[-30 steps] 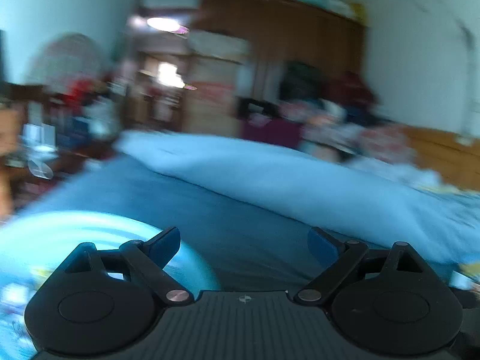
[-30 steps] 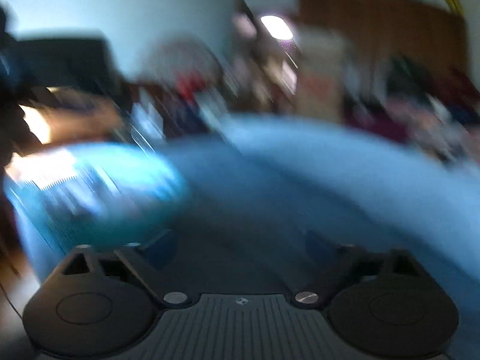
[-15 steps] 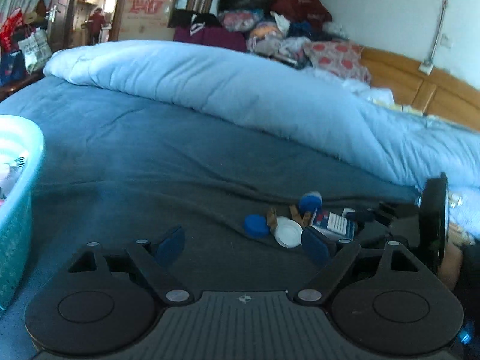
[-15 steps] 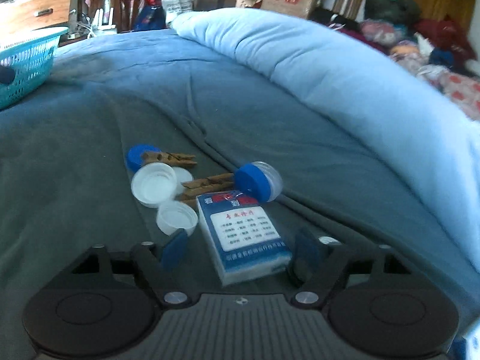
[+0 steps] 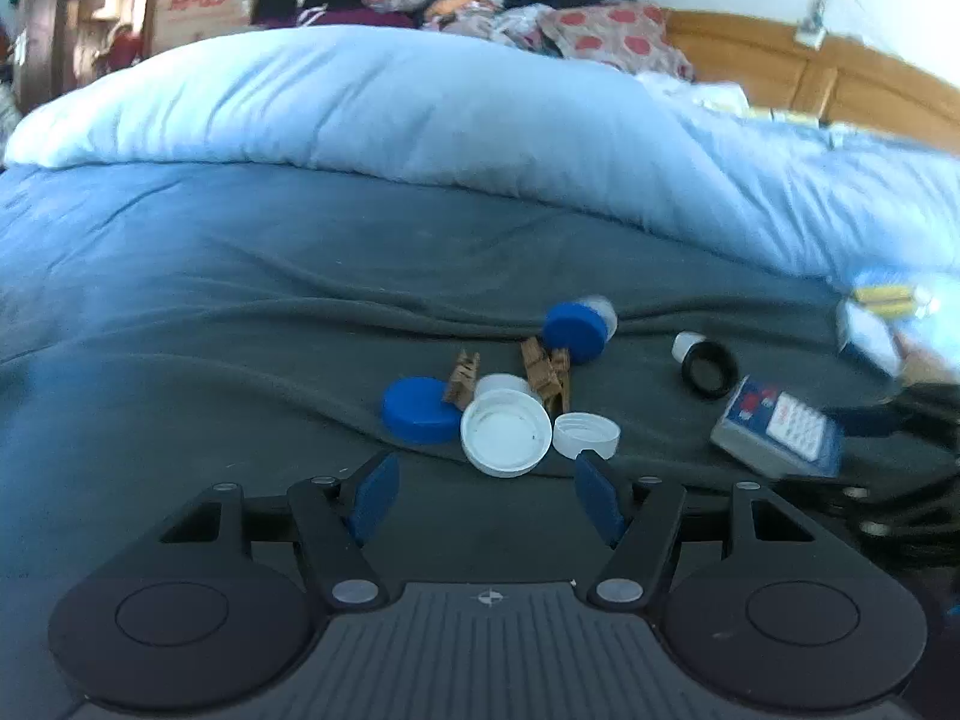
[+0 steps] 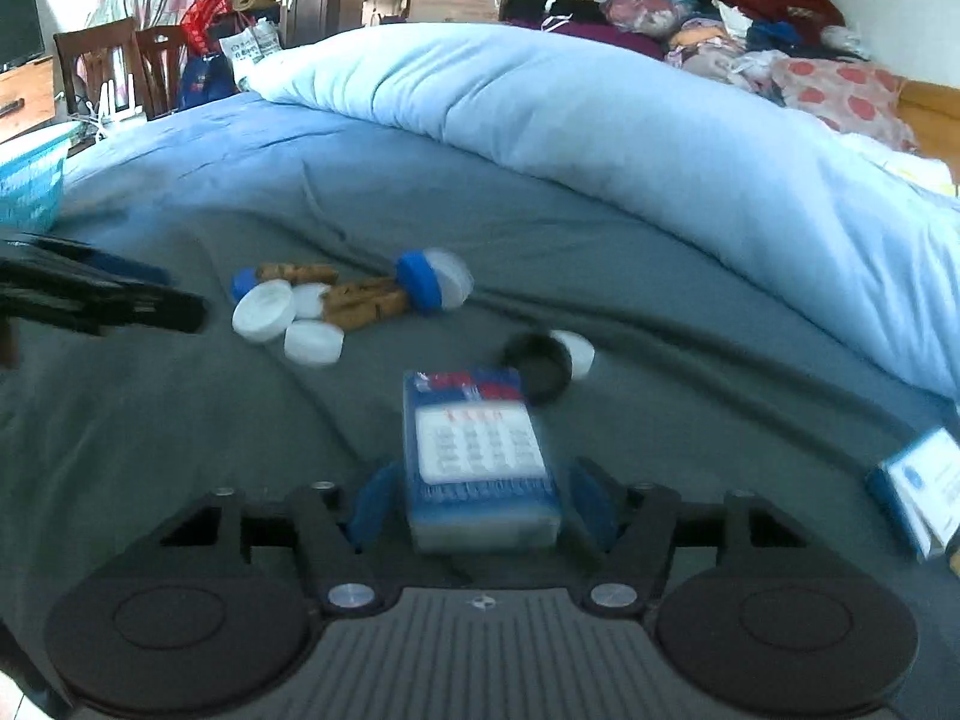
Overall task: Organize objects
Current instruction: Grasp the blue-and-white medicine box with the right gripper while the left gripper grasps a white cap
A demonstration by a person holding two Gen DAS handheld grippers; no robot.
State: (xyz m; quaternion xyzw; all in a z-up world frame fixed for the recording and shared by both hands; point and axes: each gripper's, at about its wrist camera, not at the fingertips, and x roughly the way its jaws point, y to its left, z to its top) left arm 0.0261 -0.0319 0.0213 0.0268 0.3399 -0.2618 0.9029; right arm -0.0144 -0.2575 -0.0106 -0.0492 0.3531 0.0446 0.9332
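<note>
A small pile lies on the dark grey blanket (image 5: 240,360): a blue cap (image 5: 419,410), white caps (image 5: 506,432), wooden clothespins (image 5: 545,369) and a blue-lidded jar (image 5: 579,329) on its side. My left gripper (image 5: 486,489) is open, just short of the white caps. My right gripper (image 6: 483,501) is shut on a blue-and-white packet (image 6: 480,456), which also shows in the left wrist view (image 5: 777,435). A black-and-white cap (image 6: 549,360) lies just beyond the packet.
A light blue duvet (image 5: 450,120) is rolled along the far side of the bed. A teal basket (image 6: 30,180) stands at the left edge. Another small blue-and-white packet (image 6: 921,492) lies to the right. Clothes and a wooden headboard (image 5: 810,78) are behind.
Both grippers swung down from the room towards the pile. The right gripper closed in around the packet and moved it right, away from the caps. The left gripper came closer to the caps.
</note>
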